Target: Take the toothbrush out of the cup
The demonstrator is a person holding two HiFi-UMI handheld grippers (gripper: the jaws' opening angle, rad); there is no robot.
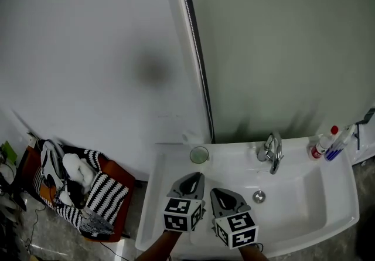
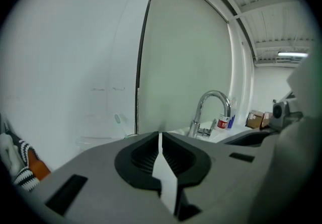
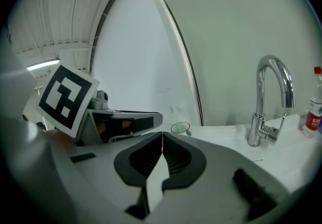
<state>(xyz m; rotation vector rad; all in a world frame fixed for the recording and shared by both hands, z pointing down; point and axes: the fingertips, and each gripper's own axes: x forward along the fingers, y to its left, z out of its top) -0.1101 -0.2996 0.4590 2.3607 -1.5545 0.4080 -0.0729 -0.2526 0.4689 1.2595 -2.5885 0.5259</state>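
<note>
A small greenish glass cup [image 1: 199, 154] stands on the back left ledge of the white sink [image 1: 304, 219]. A pale toothbrush rises from the cup and leans toward the wall; its head [image 2: 117, 118] shows in the left gripper view. In the right gripper view the cup [image 3: 180, 128] stands just beyond the jaw tips. My left gripper [image 1: 197, 175] hovers over the sink's left part, a little in front of the cup, shut and empty [image 2: 160, 135]. Beside it on the right, my right gripper [image 1: 217, 190] is also shut with nothing in it [image 3: 162, 134].
A chrome faucet [image 1: 271, 151] stands at the back middle of the sink, with the drain [image 1: 258, 196] below it. A red-capped bottle [image 1: 321, 145] and blue items [image 1: 337, 148] sit at the back right. A chair heaped with striped clothes [image 1: 88, 192] stands on the floor at the left.
</note>
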